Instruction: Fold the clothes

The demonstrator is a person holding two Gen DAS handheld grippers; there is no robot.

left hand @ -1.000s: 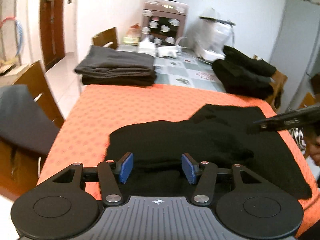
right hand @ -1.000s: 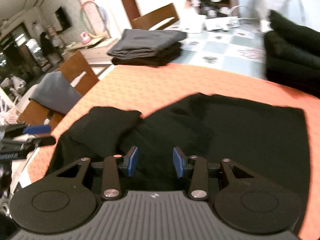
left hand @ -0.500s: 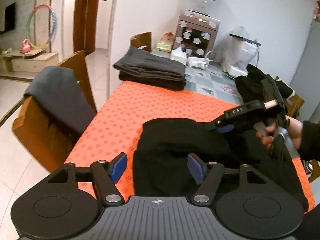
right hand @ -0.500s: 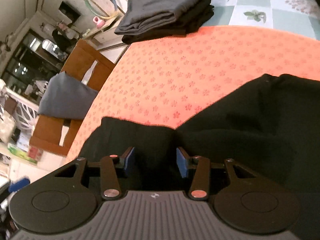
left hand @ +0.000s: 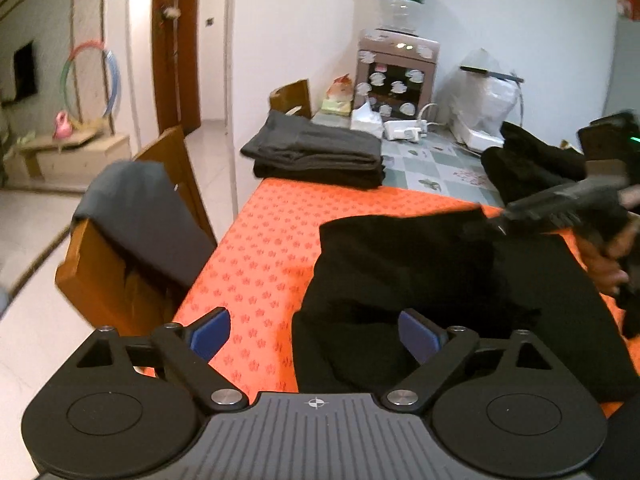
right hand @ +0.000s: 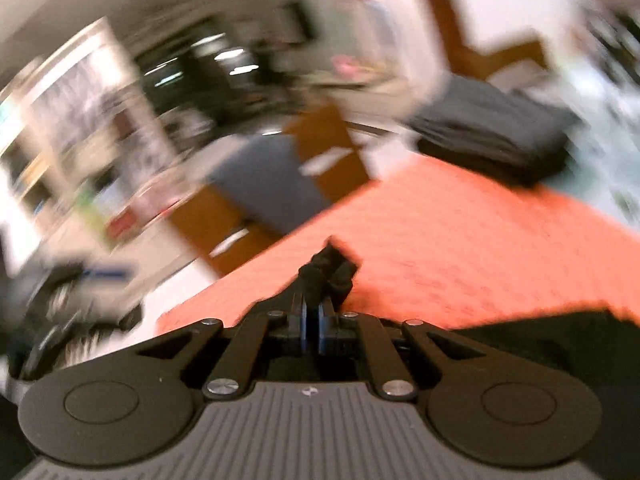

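Black cloth garment (left hand: 440,280) pinched in right gripper (right hand: 311,320); left gripper (left hand: 314,332) gapes empty; thin pinch might slip mid-fold.

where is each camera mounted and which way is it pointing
Left wrist: on the open left hand-held gripper, facing across the orange table at the black garment; the person's right hand shows.
Right wrist: on the shut right hand-held gripper, pinching black cloth, facing the table's left edge; blurred.
Shared: folded grey stack, wooden chair.
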